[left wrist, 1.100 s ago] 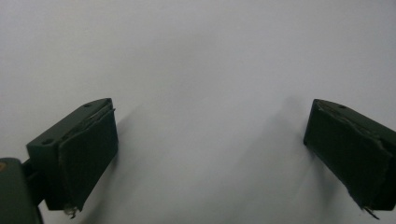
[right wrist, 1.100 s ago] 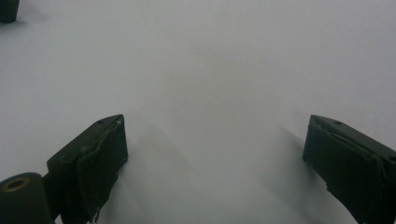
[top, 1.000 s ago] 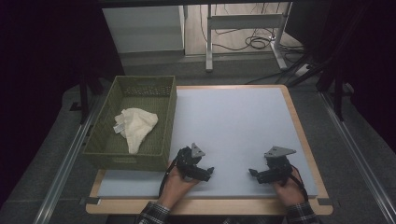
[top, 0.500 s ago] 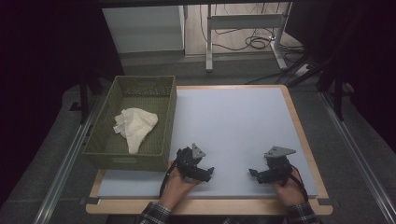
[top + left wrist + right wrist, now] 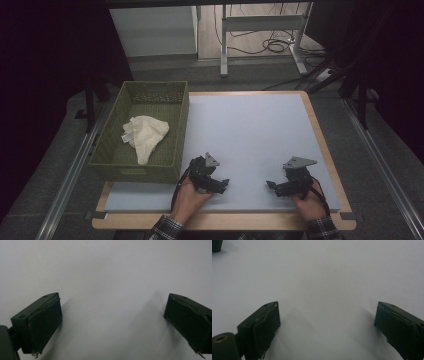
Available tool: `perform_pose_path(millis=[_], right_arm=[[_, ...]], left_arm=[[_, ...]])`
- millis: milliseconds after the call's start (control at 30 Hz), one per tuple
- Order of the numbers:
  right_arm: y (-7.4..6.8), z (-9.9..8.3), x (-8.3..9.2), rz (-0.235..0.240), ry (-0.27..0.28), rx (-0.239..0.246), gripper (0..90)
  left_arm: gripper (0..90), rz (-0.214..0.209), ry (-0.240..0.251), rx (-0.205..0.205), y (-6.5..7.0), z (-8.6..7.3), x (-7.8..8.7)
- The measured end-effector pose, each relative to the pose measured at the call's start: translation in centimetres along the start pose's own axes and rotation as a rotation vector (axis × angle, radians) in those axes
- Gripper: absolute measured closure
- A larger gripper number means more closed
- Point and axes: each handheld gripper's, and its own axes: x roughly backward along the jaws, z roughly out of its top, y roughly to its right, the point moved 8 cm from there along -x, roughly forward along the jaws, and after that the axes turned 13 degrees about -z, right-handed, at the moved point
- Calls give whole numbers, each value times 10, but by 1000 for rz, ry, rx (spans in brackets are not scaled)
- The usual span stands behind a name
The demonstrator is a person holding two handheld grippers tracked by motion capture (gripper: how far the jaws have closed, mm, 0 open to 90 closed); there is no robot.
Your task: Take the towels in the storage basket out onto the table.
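Observation:
Both grippers rest low near the front edge of a pale blue mat [image 5: 250, 130]. A hand holds my left gripper [image 5: 222, 184], which points right; its jaws stand wide apart over bare mat [image 5: 112, 302] with nothing between them. My right gripper [image 5: 271, 186] points left toward it, held by the other hand. It is open too, over bare mat [image 5: 327, 307]. A corner of the left gripper's jaw tip [image 5: 216, 245] shows at the top left of the right gripper view. A crumpled white cloth [image 5: 145, 135] lies in a green woven basket [image 5: 182, 125] at the table's left.
The mat lies on a wooden-edged table [image 5: 225, 220]. The basket stands just left of and behind my left gripper. Metal rails [image 5: 65, 185] run along both sides of the table. Beyond its far edge stand desk legs and cables [image 5: 270, 45] on the floor.

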Motion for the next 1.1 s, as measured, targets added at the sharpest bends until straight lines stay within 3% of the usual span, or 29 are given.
perform_pose_path(millis=[100,233,633,833,1100], right_arm=[[0,0,0,-1,0,1,66],[0,0,0,-1,1,0,66],[0,0,0,0,1,1,66],[0,0,0,-1,3,1,66],[0,0,0,-1,3,3,66]], left_arm=[[18,-17,-33,-5,0,2,0],[34,-85,-58,-3,6,16,3],[24,-111,-119,-91,16,40,3],[24,-139,-142,-144,19,56,12],[18,-169,-149,-180,20,76,24]])
